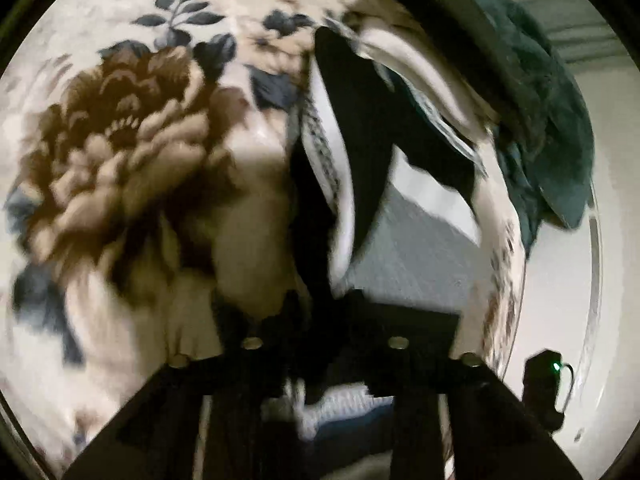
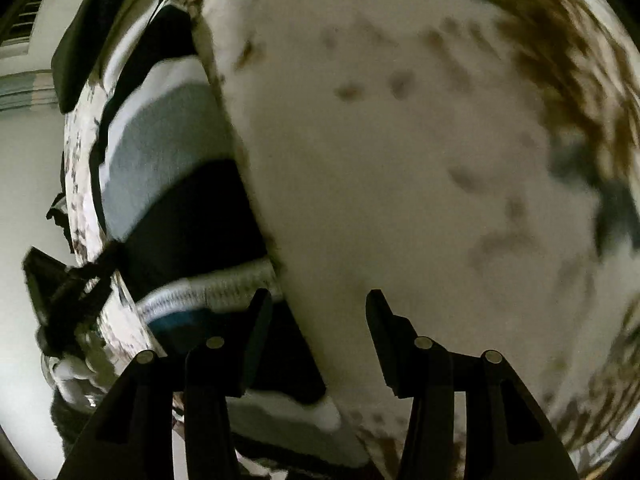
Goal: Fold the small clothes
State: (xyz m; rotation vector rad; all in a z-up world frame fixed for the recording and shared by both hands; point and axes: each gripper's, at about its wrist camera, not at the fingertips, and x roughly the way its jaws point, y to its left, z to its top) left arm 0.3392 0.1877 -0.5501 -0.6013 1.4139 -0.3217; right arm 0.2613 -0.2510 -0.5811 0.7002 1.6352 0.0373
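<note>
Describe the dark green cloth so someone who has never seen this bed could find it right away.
Start from the cream floral bedspread with its big brown flower. At its far right edge lies the black, white and grey garment; the dark green cloth is bunched just beyond it. It is the only plain teal-green piece, with no stripes.

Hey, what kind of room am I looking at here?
Probably a bedroom at home: a floral blanket spread like bedding, a striped knit garment lying on it, and a dark green cloth bundled at its edge.

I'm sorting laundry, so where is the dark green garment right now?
In the left wrist view, the dark green garment lies bunched at the upper right, on the edge of the floral blanket, just right of the black, white and grey striped garment.
</note>
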